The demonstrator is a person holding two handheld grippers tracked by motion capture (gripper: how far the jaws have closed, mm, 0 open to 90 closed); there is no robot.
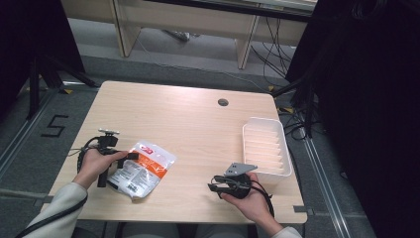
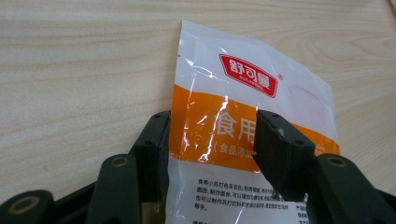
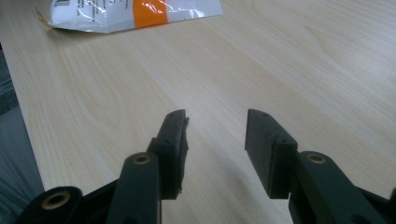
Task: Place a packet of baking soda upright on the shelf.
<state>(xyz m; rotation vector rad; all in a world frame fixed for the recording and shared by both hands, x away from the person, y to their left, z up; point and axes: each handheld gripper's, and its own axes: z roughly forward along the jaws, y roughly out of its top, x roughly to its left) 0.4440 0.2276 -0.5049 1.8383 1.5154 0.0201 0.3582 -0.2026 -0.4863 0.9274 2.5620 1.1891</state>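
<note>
high view looks down on table (image 1: 198,119); gripper views close, low; all share pouch (image 1: 143,168).

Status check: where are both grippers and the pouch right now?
Left gripper open, jaws astride the pouch, no pinch visible. Right gripper open, empty, over bare table. White tray off to the right, nothing blocking.

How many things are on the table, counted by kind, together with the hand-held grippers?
Plastic pouch: 1
White ribbed tray: 1
Hand-held gripper: 2, left and right
Total: 4
</note>
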